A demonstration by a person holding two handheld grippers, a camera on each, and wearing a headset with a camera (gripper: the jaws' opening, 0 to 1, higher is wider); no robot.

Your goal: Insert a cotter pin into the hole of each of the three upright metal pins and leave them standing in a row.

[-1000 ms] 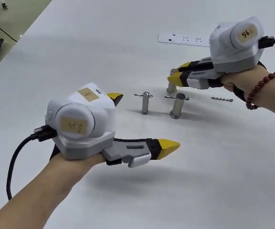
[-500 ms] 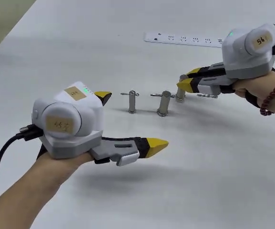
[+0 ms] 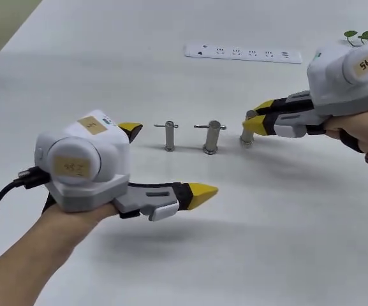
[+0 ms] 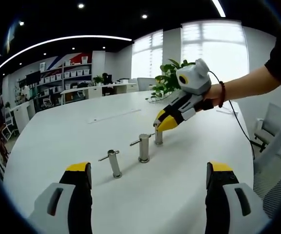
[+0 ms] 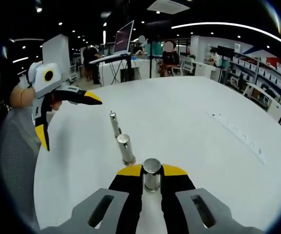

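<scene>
1. Left gripper (image 3: 174, 159): fingers spread wide with nothing in them, hovering over the white table (image 3: 247, 255).
2. Count is three metal pins, all upright in one row, out ahead of those open fingers and clear of both tips. In the left gripper view the row runs through the gap between the two yellow tips.
3. First pin (image 3: 169, 138) is the closest one to the left gripper's upper fingertip. It has a cotter pin (image 3: 165, 125) poking crosswise through its top.
4. Middle pin (image 3: 210, 139) has a second cotter pin (image 3: 202, 127) through it the same way, so that's two I can count in place.
5. Third pin (image 3: 248, 135) sits right between the right gripper's (image 3: 256, 116) fingers. They're narrowed down onto it, and in the right gripper view both inner faces look to be touching its sides just short of the yellow tips.
6. I can't tell if the third pin has a cotter pin, since the fingers cover its upper part.
7. Also on the table: one power strip (image 3: 242, 52), well beyond the right gripper's fingertips, and one leafy plant (image 3: 365, 30) at the far edge.
</scene>
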